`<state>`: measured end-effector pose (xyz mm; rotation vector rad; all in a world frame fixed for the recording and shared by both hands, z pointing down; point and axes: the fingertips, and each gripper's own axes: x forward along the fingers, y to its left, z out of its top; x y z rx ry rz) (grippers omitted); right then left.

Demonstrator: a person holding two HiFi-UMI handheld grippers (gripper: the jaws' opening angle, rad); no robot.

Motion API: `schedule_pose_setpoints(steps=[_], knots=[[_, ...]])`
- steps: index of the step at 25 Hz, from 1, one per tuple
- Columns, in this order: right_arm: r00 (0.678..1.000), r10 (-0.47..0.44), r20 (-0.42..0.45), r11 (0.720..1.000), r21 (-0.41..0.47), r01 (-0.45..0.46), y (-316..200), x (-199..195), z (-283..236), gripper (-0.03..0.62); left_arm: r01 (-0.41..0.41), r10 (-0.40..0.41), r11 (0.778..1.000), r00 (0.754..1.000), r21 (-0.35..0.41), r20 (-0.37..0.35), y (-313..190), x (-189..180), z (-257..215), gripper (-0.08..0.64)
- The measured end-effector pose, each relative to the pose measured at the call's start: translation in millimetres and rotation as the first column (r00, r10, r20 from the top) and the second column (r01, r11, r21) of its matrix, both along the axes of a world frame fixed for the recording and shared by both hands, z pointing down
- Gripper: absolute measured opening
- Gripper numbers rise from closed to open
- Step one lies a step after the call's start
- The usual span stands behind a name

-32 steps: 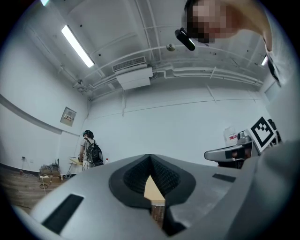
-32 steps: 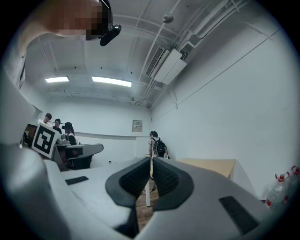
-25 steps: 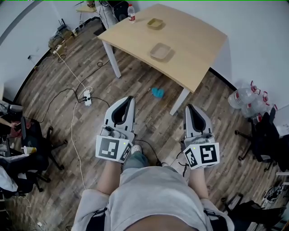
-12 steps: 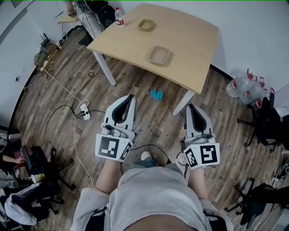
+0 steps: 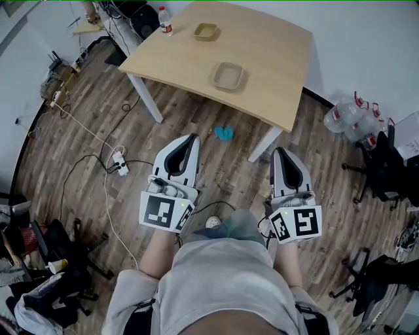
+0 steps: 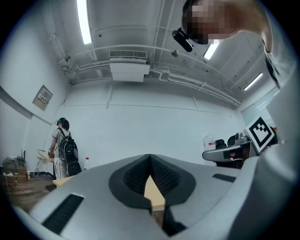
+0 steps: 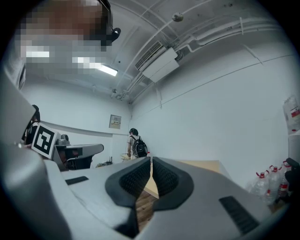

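Both grippers are held side by side in front of my body, above a wooden floor, and neither touches anything. My left gripper (image 5: 189,139) is shut and empty; in the left gripper view its jaws (image 6: 150,158) meet with nothing between them. My right gripper (image 5: 286,152) is shut and empty too, its pads (image 7: 151,162) pressed together. Ahead stands a light wooden table (image 5: 268,46) bearing a shallow tan tray (image 5: 229,76), a smaller tan bowl (image 5: 205,31) and a bottle (image 5: 165,20). The table top (image 7: 206,165) shows past the right gripper.
A blue thing (image 5: 224,133) lies on the floor by the table leg. A power strip with cables (image 5: 119,163) lies to the left. Water jugs (image 5: 347,116) and an office chair (image 5: 386,170) stand at the right. A person with a backpack (image 6: 63,151) stands beyond the table.
The head view has shifted, so the table now sits further left and closer. Both gripper views have swung round across the room. Both grippers stay shut and empty.
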<state>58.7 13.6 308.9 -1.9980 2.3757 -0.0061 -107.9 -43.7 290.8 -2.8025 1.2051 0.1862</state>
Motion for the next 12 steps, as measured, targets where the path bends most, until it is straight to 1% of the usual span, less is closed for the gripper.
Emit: schedule_pose_setpoints(steps=[7,12], knots=[[1.000,-0.017,-0.012,1.000,0.023,0.017,-1.7,-10.7,-8.9,0.021,0.007,-0.007,1.000,1.000,0.011,-0.005,-0.4,-9.4,-5.2,0.014],[1.000,-0.011,-0.013,1.000,0.027,0.011,-1.2,-15.9,-8.2,0.021,0.004,-0.004,1.000,1.000,0.015,0.001,0.4,-15.5,-3.0,0.014]])
